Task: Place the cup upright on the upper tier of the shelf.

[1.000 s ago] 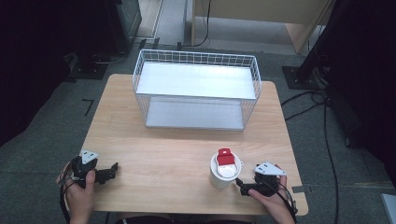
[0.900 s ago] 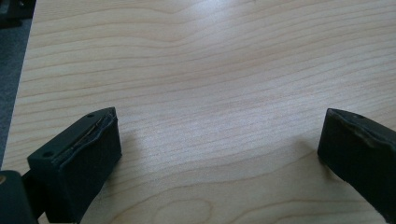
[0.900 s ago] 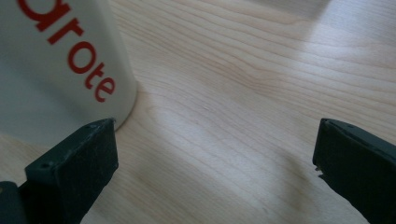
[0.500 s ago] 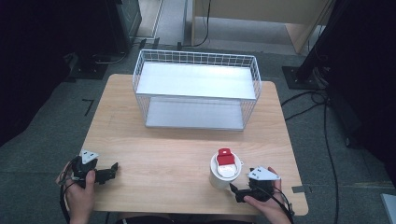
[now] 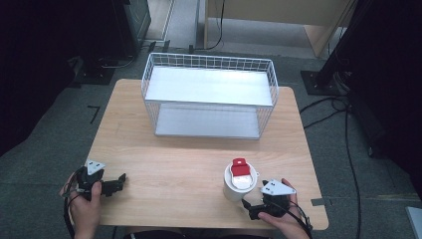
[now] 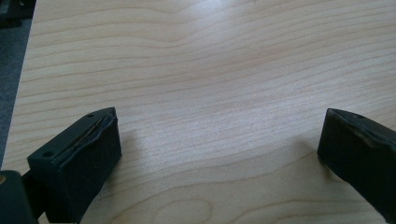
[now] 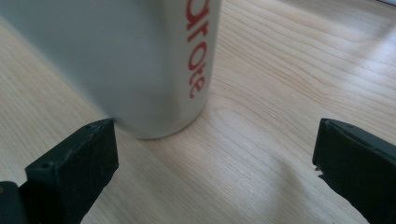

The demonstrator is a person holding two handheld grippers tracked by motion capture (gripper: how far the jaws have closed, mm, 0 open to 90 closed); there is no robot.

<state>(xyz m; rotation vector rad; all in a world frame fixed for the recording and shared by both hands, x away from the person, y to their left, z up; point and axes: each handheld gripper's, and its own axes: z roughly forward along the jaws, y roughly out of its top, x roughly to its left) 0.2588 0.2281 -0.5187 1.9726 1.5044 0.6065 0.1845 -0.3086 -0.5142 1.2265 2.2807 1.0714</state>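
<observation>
One desk carries one wire basket at its far side and one white cup with a red-tabbed lid near the front right. The cup's red lettering is cut off in the right gripper view. The right gripper stands just beside the cup, fingers spread wide, the cup ahead of them, not between. The left gripper, well apart, also gapes over bare wood.

Two black hand-held grippers, left and right, each topped by a grey three-cornered plate with small dark dots. Thin black cables looping around both wrists. Blocky black jaws with flat pads, worn and ragged along the inner edges; small round screw holes on the upper faces. Bare hands, no sleeves visible.
</observation>
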